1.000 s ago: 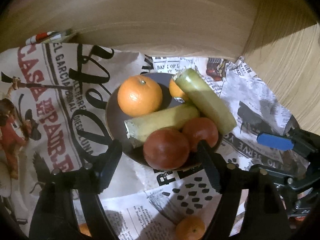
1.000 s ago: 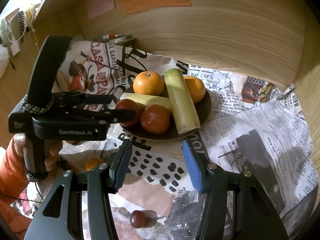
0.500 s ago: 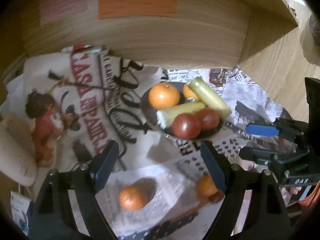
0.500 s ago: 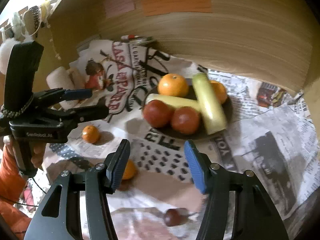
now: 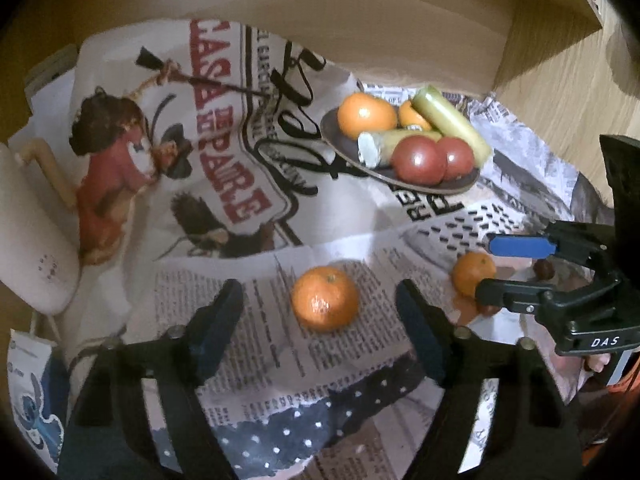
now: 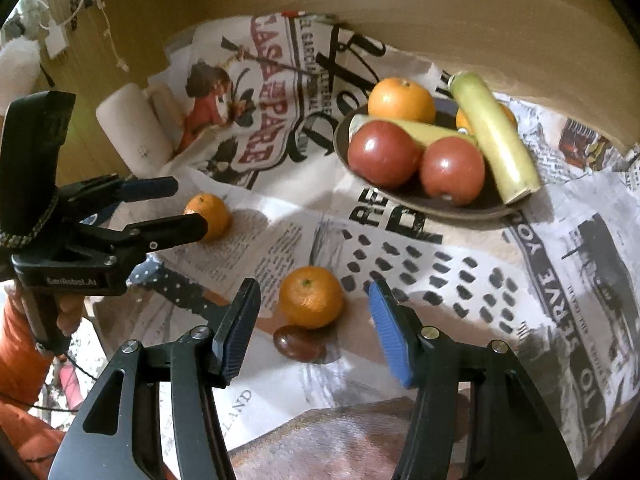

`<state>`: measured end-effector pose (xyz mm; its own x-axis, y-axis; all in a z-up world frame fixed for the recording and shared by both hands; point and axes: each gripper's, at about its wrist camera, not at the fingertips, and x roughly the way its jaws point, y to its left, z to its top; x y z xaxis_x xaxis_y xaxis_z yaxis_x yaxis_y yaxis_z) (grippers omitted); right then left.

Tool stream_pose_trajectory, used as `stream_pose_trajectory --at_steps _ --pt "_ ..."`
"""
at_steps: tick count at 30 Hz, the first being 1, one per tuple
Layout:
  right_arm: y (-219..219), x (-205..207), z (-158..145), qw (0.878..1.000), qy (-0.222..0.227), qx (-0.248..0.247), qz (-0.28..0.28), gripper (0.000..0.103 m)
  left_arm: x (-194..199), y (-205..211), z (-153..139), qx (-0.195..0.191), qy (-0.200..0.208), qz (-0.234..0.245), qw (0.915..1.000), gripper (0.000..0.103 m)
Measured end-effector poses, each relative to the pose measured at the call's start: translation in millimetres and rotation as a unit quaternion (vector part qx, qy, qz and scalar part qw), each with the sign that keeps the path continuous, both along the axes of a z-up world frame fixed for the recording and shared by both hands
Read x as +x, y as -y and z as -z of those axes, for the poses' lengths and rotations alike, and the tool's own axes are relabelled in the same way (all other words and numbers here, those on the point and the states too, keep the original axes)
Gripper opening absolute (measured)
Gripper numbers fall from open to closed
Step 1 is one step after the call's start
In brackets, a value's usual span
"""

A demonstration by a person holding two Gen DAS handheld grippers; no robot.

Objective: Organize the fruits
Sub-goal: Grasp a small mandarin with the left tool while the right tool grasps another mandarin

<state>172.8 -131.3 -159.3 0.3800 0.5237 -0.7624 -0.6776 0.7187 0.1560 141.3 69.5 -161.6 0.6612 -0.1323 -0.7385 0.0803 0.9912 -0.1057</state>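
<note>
Orange mandarins sit loose on the newspaper: left gripper jaws closing around one, no contact; right gripper half-open straddling another. Plate likely destination.

orange mandarin, dark brown plate, black-dotted newspaper

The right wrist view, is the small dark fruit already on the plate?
No, the small dark fruit lies on the newspaper beside a mandarin, well short of the plate.
</note>
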Motion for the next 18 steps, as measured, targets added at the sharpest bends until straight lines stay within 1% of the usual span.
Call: stream_pose_trajectory --at_steps 4,6,7,9,11,15,18 --pt "-6.3 3.8 7.1 1.0 -0.008 -0.012 0.004 0.053 3.4 1.3 8.4 -0.009 -0.009 0.01 0.9999 0.058" --pt "-9.0 5.8 10.2 1.0 -0.01 -0.019 0.005 0.045 5.3 2.1 10.3 -0.011 -0.01 0.013 0.9998 0.05" --pt "-9.3 5.9 10.5 1.0 -0.009 -0.02 0.006 0.043 6.6 2.0 11.5 -0.015 -0.011 0.014 0.9997 0.049" --pt "-11.1 6.0 10.5 1.0 -0.007 -0.023 0.004 0.035 9.2 1.1 13.6 -0.021 -0.014 0.014 0.9996 0.043" --pt "-11.1 5.9 9.6 1.0 -0.008 -0.022 0.0 0.033 11.8 -0.2 15.9 -0.023 -0.017 0.011 0.9995 0.038" --pt "-10.5 5.3 7.3 1.0 -0.003 -0.021 -0.004 0.033 13.3 -3.4 14.5 -0.035 -0.016 0.012 0.9992 0.038" --pt "-7.8 7.1 0.6 1.0 0.003 -0.013 -0.003 0.033 13.9 -3.3 7.5 -0.041 -0.008 0.013 0.999 0.038"
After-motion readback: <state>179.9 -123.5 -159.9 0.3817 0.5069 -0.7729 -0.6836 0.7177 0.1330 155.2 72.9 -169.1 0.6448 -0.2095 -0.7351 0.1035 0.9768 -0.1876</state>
